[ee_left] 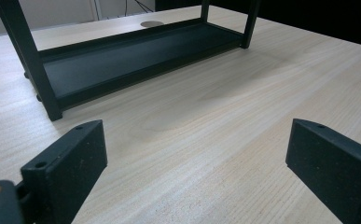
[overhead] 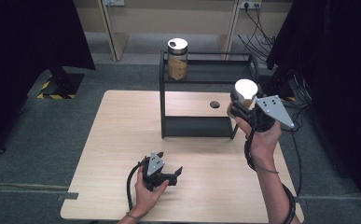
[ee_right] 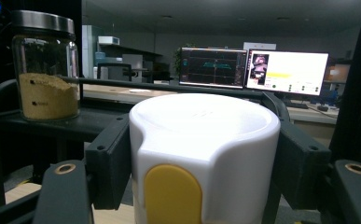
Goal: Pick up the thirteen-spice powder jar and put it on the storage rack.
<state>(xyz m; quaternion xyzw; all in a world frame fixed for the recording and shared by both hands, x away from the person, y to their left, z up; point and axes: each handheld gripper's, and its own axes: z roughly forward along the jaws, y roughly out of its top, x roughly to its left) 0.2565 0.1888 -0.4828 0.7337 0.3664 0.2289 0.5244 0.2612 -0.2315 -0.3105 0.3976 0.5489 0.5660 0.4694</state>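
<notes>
Resting low on the pale wooden surface (overhead: 122, 140), well short of the black two-tier rack (overhead: 206, 79) and toward its left corner, the left gripper (overhead: 176, 175) sits in a person's left hand (overhead: 146, 190), its fingers (ee_left: 71, 158) spread wide apart with nothing between them. The left gripper view looks along those fingers across bare wood grain to the rack's lower tray (ee_left: 136, 56), which stands on the surface a little way ahead.

Farther on, at the rack's right end, the right hand (overhead: 264, 140) holds the right gripper (overhead: 236, 105) up off the surface, level with the rack's upper shelf (overhead: 215, 72). Its fingers (ee_right: 110, 158) are clamped on a white canister (overhead: 246, 91) with a white lid, one pad pressed to each side. In the right gripper view the canister (ee_right: 206, 149) stands upright in the grip and shows a yellow oval patch low on its near face, with the rack's top rail just behind it.

On the far left of the upper shelf stands a clear glass jar (overhead: 177, 59) with a metal lid, partly filled with tan powder, well apart from the canister. Beyond the rack, a small dark round hole (overhead: 214, 104) marks the surface near its far edge.
</notes>
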